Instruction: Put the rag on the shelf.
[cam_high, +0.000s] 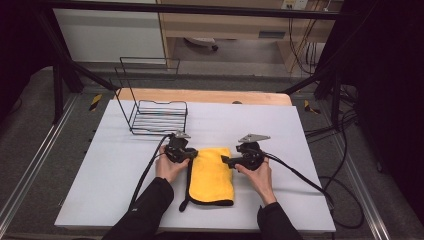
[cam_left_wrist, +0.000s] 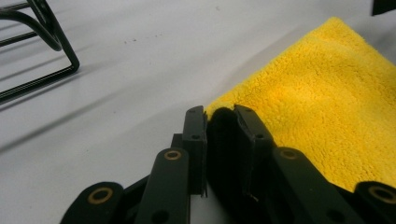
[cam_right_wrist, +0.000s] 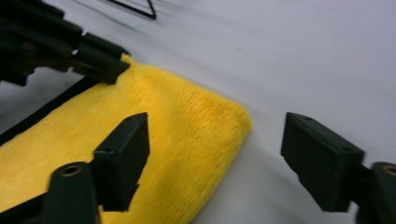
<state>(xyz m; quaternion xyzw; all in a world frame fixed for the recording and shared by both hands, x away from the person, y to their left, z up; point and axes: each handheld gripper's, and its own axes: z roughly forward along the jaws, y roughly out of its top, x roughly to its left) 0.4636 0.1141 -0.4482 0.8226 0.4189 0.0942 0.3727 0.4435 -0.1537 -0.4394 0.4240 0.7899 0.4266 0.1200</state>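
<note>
Left gripper (cam_left_wrist: 219, 116): jaws narrow, pinched on far left corner of folded yellow fleece cloth with black edging (cam_high: 212, 175); cloth edge sits between pads.

Right gripper (cam_right_wrist: 215, 154): jaws wide apart, nothing between pads; one jaw above cloth's pile, other above bare tabletop past cloth's far right corner. Contact with cloth: cannot tell.

Cloth lies flat on white table (cam_high: 300, 150), near front edge, between both hands.

Count: one cloth, one black wire rack (cam_high: 157, 112) at table's far left, two grippers.

Bright yellow towel (cam_high: 212, 175), plain and fluffy, black trim along its nine o'clock edge; black wire rack (cam_high: 159, 116) at eleven o'clock; pale grey table (cam_high: 300, 190); both grippers black.
</note>
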